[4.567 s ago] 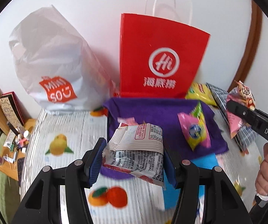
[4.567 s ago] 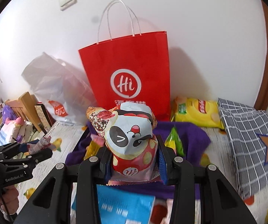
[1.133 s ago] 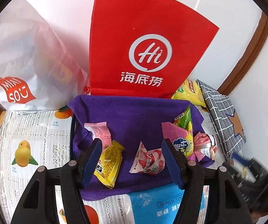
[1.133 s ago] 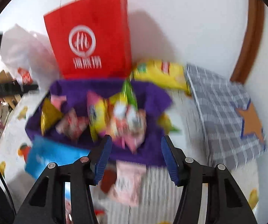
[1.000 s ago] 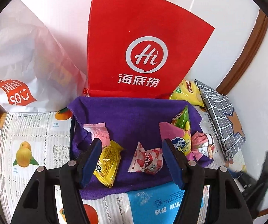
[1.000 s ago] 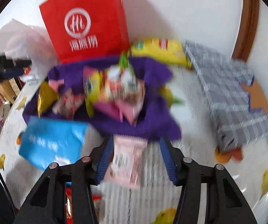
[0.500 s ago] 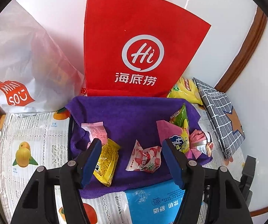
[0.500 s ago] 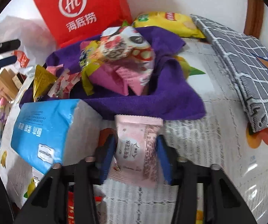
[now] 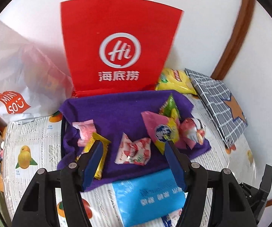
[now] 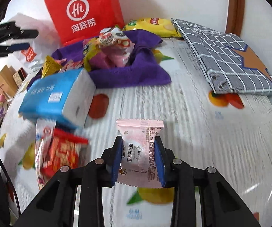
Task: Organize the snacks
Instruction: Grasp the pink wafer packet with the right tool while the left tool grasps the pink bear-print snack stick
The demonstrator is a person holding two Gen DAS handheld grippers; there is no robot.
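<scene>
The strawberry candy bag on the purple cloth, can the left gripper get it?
Probably yes. The left gripper is open and empty, and the strawberry candy bag lies loose on the purple cloth right between and just beyond its fingers, with nothing lying on top of it.

A plain white wall (image 9: 202, 28) meets brown wooden trim (image 9: 232, 43).

Bright, even daylight in both my wrist views.
Fisheye bends the edges; motion blur smears the right view's fruit-printed tablecloth (image 10: 202, 113).
</scene>
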